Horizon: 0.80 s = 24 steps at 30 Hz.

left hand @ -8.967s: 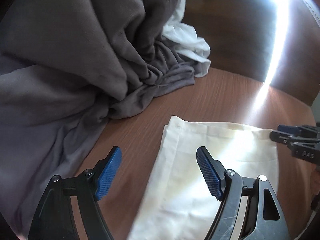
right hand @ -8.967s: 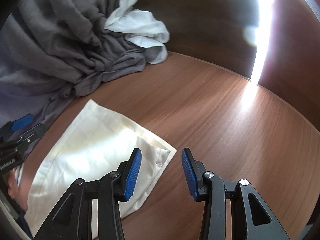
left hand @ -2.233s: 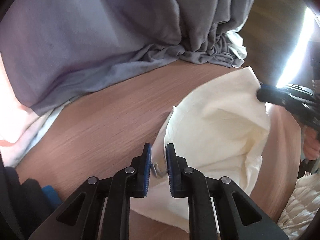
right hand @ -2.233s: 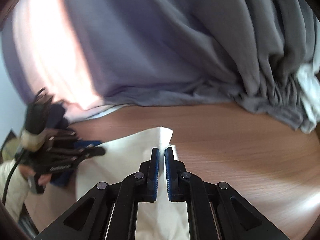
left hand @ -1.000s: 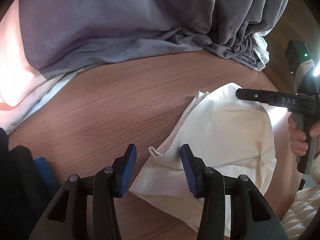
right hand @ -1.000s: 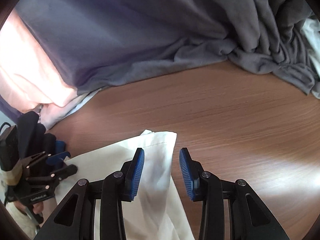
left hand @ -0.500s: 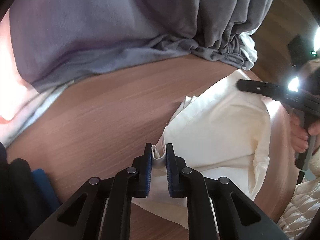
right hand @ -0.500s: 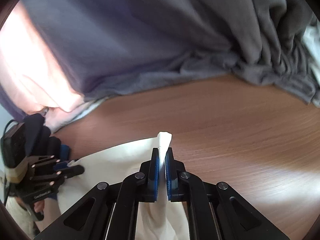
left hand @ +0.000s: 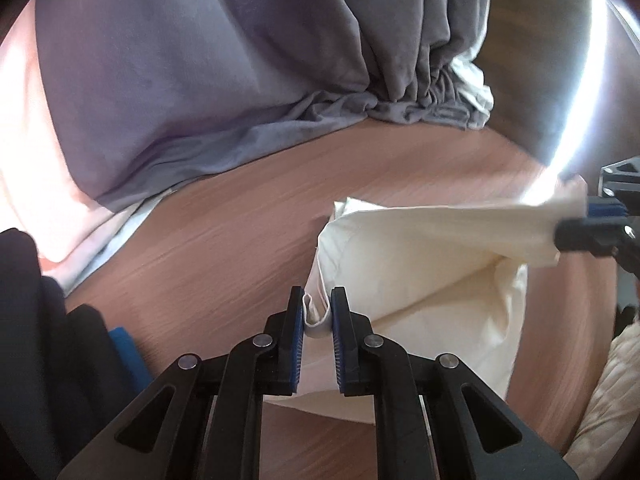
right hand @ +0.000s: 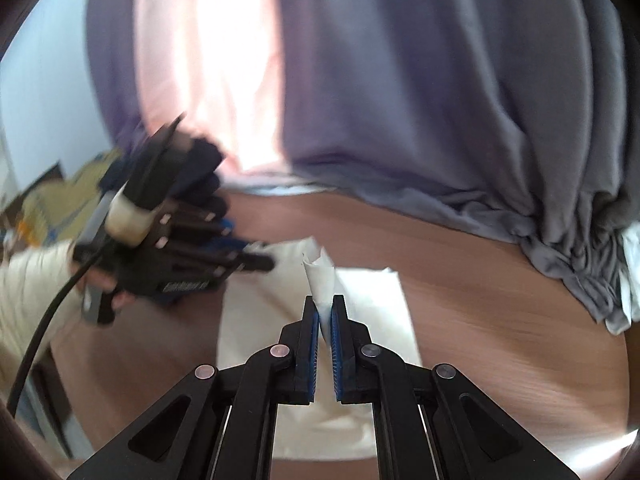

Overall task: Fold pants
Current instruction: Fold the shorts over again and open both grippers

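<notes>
The left claw [left hand: 317, 316] is clamped on a bunched corner of the cream-white folded cotton pants [left hand: 424, 256], its blue pads pressing the fabric from both sides; its jaws have just been closing onto that corner. The right claw [right hand: 324, 312] is pinched tight on another corner of the same garment, a pointed peak of cloth standing up between its blue pads [right hand: 335, 334]; its jaws too have just been closing on the fabric. In the left wrist view the right claw shows at the far right edge, holding its corner raised so that the cloth stretches taut between the two grips, while the lower part sags to the brown wood-grain table [left hand: 224, 240]. The pants lie at the near right part of the table in that view, partly lifted off it.

A large heap of grey crumpled fabric [left hand: 208, 80] covers the far side of the table, with a bit of white cloth [left hand: 476, 92] at its right end. A pale pink cloth [right hand: 208, 72] lies under the grey heap at the left. In the right wrist view, a hand [right hand: 104, 280] in a cream sleeve holds the left claw's handle.
</notes>
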Motion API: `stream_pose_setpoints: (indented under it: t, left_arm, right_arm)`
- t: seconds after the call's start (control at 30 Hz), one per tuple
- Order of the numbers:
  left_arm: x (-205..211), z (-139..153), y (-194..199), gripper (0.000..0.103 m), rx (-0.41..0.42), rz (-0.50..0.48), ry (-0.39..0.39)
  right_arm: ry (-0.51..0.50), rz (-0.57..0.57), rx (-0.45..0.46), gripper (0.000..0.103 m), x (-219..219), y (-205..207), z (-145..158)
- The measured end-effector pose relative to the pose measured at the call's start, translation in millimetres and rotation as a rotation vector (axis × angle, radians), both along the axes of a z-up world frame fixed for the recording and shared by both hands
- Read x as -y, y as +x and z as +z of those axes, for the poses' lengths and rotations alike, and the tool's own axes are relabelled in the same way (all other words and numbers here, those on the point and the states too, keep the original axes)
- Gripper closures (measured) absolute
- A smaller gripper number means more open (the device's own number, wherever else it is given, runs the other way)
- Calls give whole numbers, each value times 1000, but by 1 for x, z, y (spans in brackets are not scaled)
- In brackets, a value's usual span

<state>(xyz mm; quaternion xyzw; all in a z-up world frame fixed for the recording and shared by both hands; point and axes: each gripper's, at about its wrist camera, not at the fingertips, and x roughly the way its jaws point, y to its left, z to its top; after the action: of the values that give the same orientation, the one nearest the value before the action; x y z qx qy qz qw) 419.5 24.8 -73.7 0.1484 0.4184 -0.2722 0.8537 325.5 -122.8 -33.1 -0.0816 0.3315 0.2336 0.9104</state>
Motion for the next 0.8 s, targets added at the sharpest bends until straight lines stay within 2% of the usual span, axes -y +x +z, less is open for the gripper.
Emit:
stream_pose_setpoints:
  t: [0.23, 0.3, 0.37, 0.43, 0.6, 0.8]
  left_arm:
    - [-7, -11, -26, 86, 17, -4, 69]
    - [-11, -12, -34, 77, 20, 9, 85]
    - [-14, -11, -40, 55, 30, 33, 102]
    - [-19, -8, -48, 45, 54, 68, 123]
    - [-34, -6, -64, 38, 55, 161, 137]
    - [-49, -9, -70, 37, 13, 276, 106]
  right_arm:
    - [-93, 137, -89, 97, -20, -29, -27]
    - [-99, 162, -129, 97, -22, -32, -35]
    - [-125, 187, -157, 97, -24, -38, -44]
    - [-150, 210, -183, 97, -25, -43, -52]
    - [-186, 271, -264, 97, -31, -53, -68]
    - [-216, 338, -393, 92, -42, -59, -89]
